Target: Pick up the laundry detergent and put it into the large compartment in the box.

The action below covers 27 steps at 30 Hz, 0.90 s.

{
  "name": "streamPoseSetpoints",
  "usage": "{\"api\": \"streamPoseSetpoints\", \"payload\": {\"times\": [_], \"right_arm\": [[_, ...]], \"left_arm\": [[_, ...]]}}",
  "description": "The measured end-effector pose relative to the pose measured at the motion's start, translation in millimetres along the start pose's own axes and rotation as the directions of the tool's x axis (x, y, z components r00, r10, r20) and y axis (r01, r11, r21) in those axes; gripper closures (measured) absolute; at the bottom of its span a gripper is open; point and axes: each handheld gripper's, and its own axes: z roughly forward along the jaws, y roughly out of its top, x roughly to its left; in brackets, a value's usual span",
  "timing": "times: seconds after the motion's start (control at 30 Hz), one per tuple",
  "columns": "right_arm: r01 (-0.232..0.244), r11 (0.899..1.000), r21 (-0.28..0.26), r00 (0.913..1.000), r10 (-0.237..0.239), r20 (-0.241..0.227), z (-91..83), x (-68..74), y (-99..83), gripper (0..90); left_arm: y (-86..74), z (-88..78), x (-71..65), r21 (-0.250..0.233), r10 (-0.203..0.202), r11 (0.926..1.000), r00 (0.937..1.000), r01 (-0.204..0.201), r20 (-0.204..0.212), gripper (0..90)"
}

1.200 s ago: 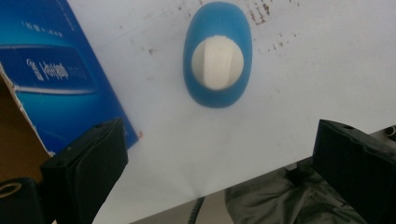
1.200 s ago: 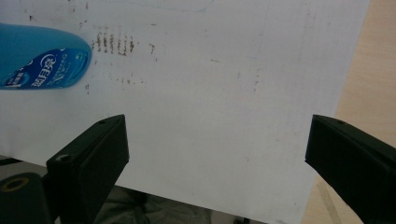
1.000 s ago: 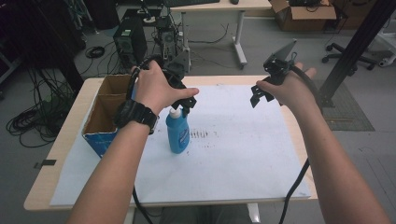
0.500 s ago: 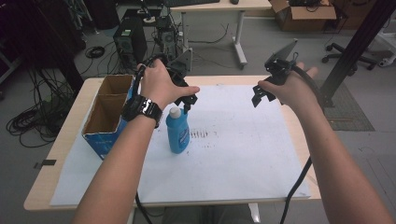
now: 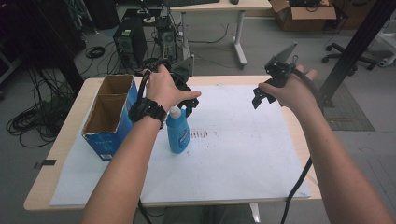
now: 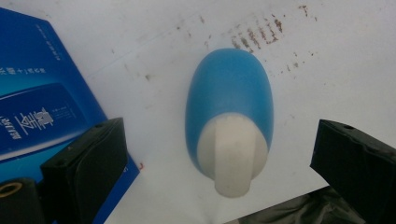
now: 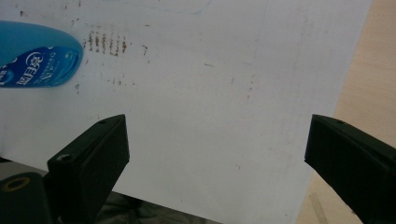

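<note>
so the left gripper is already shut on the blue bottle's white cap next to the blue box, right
Not quite. The left gripper is open: in the left gripper view its jaws stand wide apart on either side of the blue bottle, clear of the white cap. The bottle does stand beside the blue box.

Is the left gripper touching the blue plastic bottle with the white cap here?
Apart. In the left gripper view, the left gripper stands open above the blue plastic bottle with the white cap, with white paper visible between each finger and the bottle.
</note>
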Motion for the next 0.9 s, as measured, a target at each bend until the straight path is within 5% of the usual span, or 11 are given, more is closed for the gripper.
{"api": "streamPoseSetpoints", "payload": {"times": [0.9], "right_arm": [[-0.005, 1.0, 0.014, 0.9998, 0.006, -0.018, 20.1, -7.1, -3.4, 6.5]], "left_arm": [[-0.9, 40.3, -6.0, 0.054, -0.01, 0.9985, 0.9999, 0.009, 0.006, 4.4]]}}
